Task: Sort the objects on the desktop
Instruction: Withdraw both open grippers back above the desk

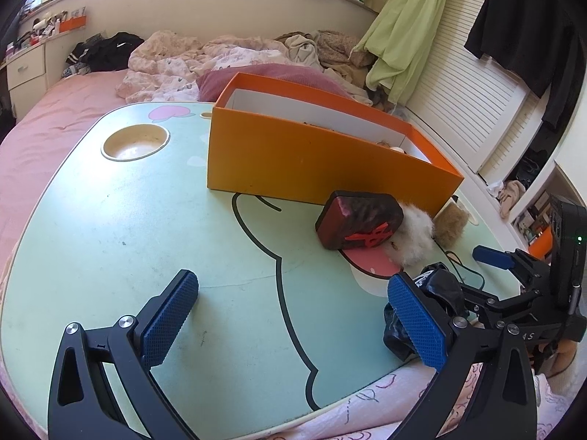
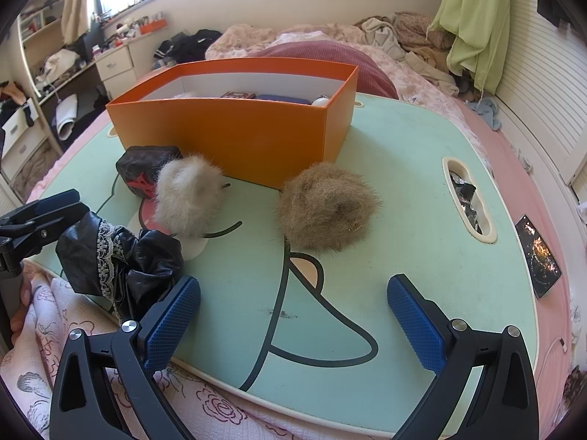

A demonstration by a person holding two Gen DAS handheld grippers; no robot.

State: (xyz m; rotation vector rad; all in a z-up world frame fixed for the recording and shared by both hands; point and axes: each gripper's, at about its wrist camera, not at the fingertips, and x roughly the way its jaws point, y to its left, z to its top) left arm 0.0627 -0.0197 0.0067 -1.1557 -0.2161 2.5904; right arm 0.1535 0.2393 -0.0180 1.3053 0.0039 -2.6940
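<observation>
both grippers are held wide apart and empty over the near edge of the table point(image 2: 422, 190): left gripper point(image 1: 293, 315), right gripper point(image 2: 293, 315). a black lace-trimmed scrunchie point(image 2: 121, 256) lies at the near edge, between them, just left of the right gripper and nearer to it. farther in, a cream fur ball point(image 2: 189, 198), a brown fur ball point(image 2: 326, 209) and a dark pouch point(image 1: 361, 223) sit before the orange box point(image 2: 234, 135). no legible writing is seen.

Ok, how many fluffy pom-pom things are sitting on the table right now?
2. The white pom-pom lies beside the dark red pouch; the brown pom-pom sits at the orange box's near corner. More may be hidden inside the box.
</observation>
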